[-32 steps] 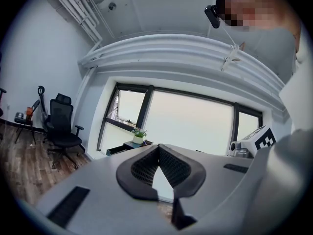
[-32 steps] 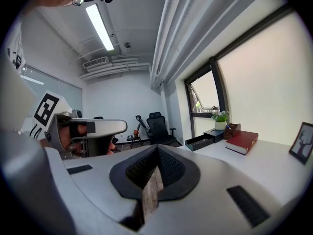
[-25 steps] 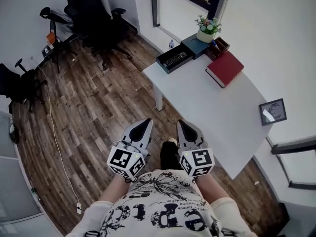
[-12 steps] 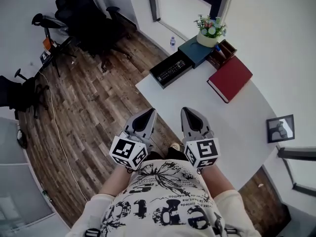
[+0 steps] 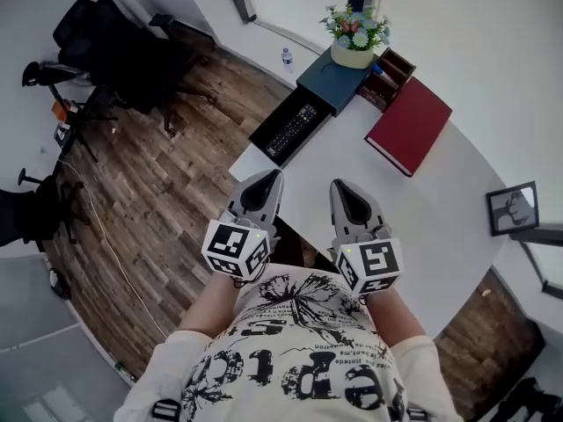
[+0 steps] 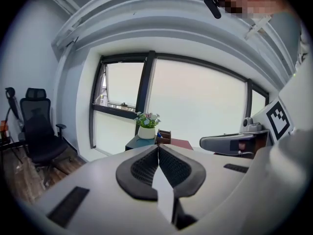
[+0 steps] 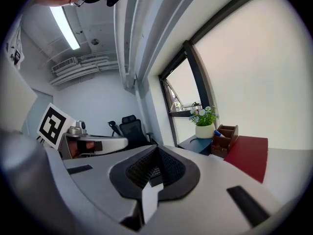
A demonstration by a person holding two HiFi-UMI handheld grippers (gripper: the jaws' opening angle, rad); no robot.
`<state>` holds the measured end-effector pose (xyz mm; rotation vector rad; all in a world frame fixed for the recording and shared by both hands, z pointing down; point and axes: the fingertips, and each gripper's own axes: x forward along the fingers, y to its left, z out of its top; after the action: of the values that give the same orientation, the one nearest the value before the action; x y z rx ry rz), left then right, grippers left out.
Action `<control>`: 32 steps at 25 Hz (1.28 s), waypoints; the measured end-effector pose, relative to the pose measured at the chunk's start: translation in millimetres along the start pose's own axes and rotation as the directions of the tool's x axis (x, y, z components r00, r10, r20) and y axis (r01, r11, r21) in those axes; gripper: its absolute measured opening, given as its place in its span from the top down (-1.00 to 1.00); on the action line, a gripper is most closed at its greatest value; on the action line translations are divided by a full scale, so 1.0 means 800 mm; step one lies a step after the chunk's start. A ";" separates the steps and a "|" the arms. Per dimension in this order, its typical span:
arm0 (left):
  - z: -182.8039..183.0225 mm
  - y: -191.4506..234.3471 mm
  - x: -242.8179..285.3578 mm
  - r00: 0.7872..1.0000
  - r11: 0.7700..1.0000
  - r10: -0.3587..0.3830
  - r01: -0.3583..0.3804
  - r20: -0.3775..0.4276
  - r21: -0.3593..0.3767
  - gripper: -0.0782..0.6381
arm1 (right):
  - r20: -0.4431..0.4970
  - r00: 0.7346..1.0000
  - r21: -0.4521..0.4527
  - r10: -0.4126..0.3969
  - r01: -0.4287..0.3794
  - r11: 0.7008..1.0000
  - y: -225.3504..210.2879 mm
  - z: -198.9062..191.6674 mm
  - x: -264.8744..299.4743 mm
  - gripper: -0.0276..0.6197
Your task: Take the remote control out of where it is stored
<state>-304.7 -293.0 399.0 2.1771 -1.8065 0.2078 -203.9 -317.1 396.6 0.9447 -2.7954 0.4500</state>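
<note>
Remote control (image 5: 293, 129): in the open drawer (image 5: 263, 134), long axis along it.
Left tool (image 5: 266, 179): closed, empty, nearer; drawer just ahead.
Right tool (image 5: 343, 188): closed, empty, farther from drawer.

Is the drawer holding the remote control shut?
No, the drawer stands pulled open, with the remote control lying exposed inside.
</note>
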 end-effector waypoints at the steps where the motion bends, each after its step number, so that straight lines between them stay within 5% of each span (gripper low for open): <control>1: 0.003 0.007 0.014 1.000 1.000 -0.022 0.022 -0.011 0.008 0.76 | -0.001 1.000 0.006 -0.023 0.023 1.000 -0.007 0.002 0.010 0.91; 10: -0.016 0.069 0.109 0.960 0.973 -0.211 0.224 -0.185 0.054 0.75 | -0.057 0.975 0.074 -0.217 0.220 0.973 -0.035 0.000 0.096 0.91; 13: -0.040 0.088 0.136 0.929 0.960 -0.252 0.276 -0.273 0.052 0.75 | -0.088 0.961 0.103 -0.262 0.271 0.957 -0.042 -0.011 0.118 0.91; 18: -0.081 0.103 0.180 0.861 0.931 -0.303 0.360 -0.408 0.066 0.44 | -0.139 0.931 0.151 -0.337 0.356 0.922 -0.058 -0.032 0.132 0.91; 23: -0.133 0.114 0.218 0.785 0.921 -0.285 0.383 -0.550 0.070 0.22 | -0.182 0.910 0.185 -0.373 0.405 0.896 -0.068 -0.055 0.134 0.91; 32: -0.177 0.127 0.258 0.726 0.938 -0.193 0.333 -0.660 0.093 0.01 | -0.226 0.885 0.231 -0.407 0.455 0.860 -0.098 -0.081 0.126 0.91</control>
<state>-351.8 -456.0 609.0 2.0863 -1.1053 0.9854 -231.8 -411.5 500.4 1.4723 -2.3011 0.8206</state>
